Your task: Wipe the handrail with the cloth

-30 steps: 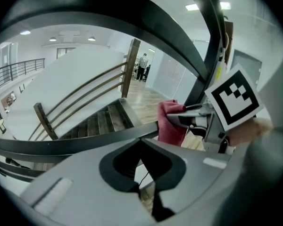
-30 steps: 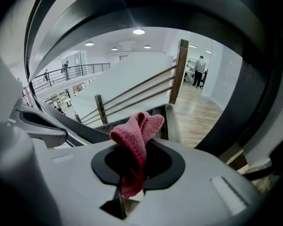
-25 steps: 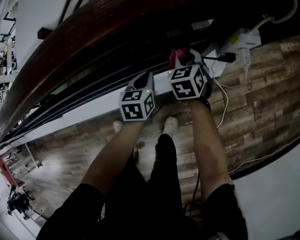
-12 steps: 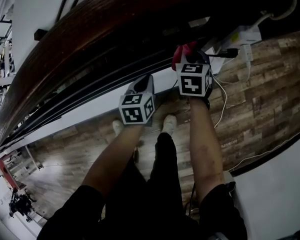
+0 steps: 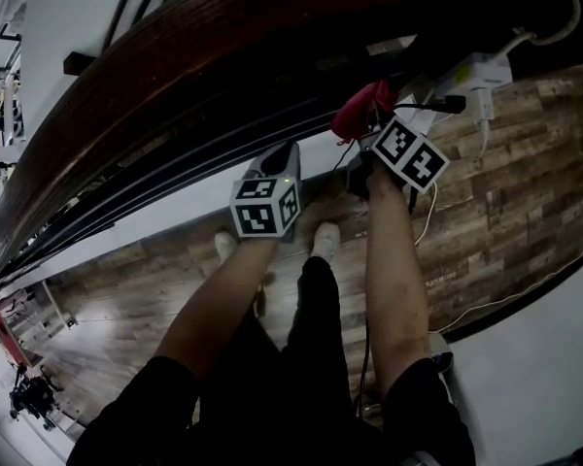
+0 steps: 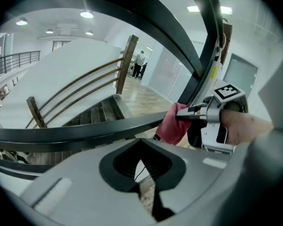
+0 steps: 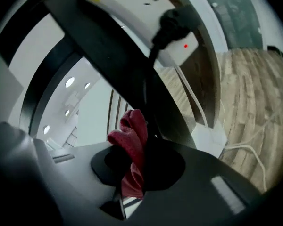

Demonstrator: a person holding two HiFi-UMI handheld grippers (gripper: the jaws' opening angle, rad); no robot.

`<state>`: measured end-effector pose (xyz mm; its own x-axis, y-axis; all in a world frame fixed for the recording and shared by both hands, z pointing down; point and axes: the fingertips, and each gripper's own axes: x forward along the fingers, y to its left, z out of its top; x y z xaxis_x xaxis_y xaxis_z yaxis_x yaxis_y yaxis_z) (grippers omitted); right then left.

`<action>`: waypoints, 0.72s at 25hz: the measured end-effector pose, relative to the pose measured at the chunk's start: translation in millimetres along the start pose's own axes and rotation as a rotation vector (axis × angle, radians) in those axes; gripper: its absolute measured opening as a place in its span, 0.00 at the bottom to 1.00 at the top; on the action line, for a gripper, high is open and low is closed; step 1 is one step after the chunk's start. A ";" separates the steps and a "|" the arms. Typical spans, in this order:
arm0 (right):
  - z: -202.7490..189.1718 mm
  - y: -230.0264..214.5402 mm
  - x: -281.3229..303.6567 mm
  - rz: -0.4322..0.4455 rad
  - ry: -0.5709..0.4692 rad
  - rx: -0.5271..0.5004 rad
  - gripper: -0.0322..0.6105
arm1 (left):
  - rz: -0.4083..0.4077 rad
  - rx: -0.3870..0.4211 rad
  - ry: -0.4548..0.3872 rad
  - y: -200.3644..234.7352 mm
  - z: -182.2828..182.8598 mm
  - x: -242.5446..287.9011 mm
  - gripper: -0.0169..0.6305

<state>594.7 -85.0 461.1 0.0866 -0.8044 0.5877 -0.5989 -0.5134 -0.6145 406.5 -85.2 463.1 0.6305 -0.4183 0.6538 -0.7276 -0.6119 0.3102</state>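
1. The left gripper (image 6: 142,171) hangs low with jaws together on nothing, spare for now
2. The right gripper (image 7: 127,175) pinches the red cloth (image 7: 133,140), lifted so it can reach the handrail (image 5: 223,37)
3. That handrail runs above, with the cloth seemingly short of it

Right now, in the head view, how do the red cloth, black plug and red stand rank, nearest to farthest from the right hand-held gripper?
1. The red cloth, clamped in the jaws of the right hand-held gripper.
2. The black plug, just to its right.
3. The red stand, far off at lower left.
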 end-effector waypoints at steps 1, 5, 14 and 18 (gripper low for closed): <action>-0.5 -2.7 0.3 0.015 -0.004 0.062 0.13 | 0.000 -0.003 -0.001 1.2 -0.3 -0.4 0.02; -8.2 -14.5 -1.6 -0.002 0.000 0.109 0.13 | -0.001 -0.004 0.000 5.4 -6.2 -2.5 0.02; -59.2 -5.1 -56.9 0.060 -0.050 -0.127 0.13 | -0.061 0.013 -0.064 6.2 -13.3 -27.8 0.02; -92.5 19.5 -100.0 0.117 -0.085 -0.182 0.13 | -0.053 -0.023 -0.100 16.1 -13.6 -53.9 0.02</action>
<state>500.7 13.1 439.0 0.0701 -0.8818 0.4664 -0.7422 -0.3585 -0.5662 357.2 -63.4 442.2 0.6913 -0.4514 0.5643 -0.6978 -0.6199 0.3589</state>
